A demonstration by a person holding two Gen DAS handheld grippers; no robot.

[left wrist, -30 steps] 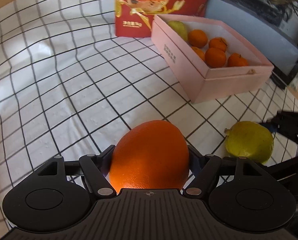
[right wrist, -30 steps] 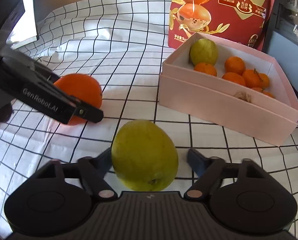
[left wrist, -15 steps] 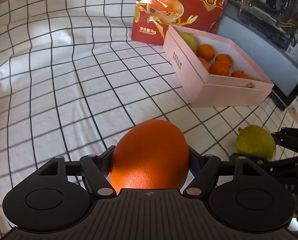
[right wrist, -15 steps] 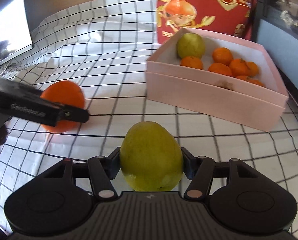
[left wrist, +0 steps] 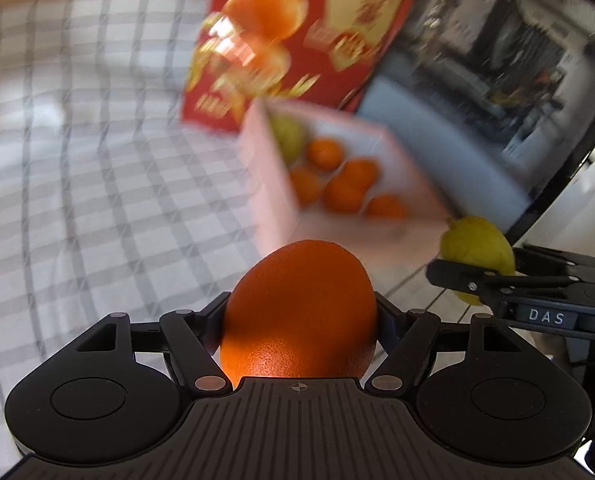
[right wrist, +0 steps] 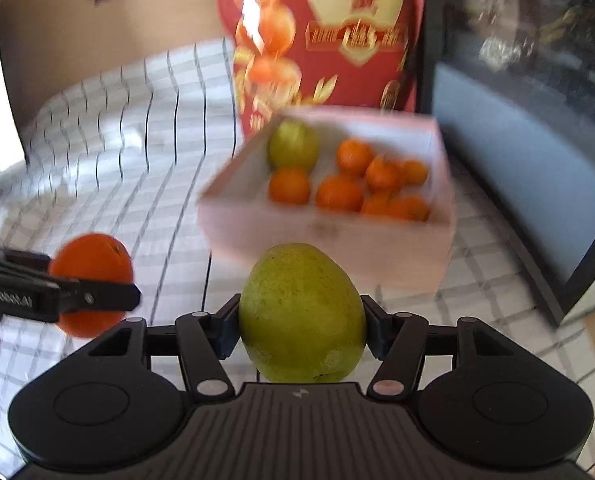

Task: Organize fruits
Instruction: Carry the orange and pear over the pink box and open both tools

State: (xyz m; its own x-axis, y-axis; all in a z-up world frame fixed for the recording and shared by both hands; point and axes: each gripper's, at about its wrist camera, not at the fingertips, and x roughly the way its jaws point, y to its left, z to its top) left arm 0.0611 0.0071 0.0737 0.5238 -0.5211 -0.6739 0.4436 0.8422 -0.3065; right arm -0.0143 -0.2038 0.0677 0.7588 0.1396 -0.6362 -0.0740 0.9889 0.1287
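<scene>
The left gripper (left wrist: 299, 314) is clenched on a large round orange (left wrist: 299, 312), its pads pressing both sides, and holds it in front of the open pink cardboard box (right wrist: 329, 236). The right gripper (right wrist: 302, 326) grasps a yellow-green pear-shaped fruit (right wrist: 302, 312) in the same way, after its jaws closed in on it within the last second, also in front of the box. Inside the box lie several small orange mandarins (right wrist: 339, 192) and a second green fruit (right wrist: 293, 145) in its far left corner. Just behind the box stands a red printed bag (right wrist: 329, 32). The box rests on a white cloth with a black grid (right wrist: 137, 152).
</scene>
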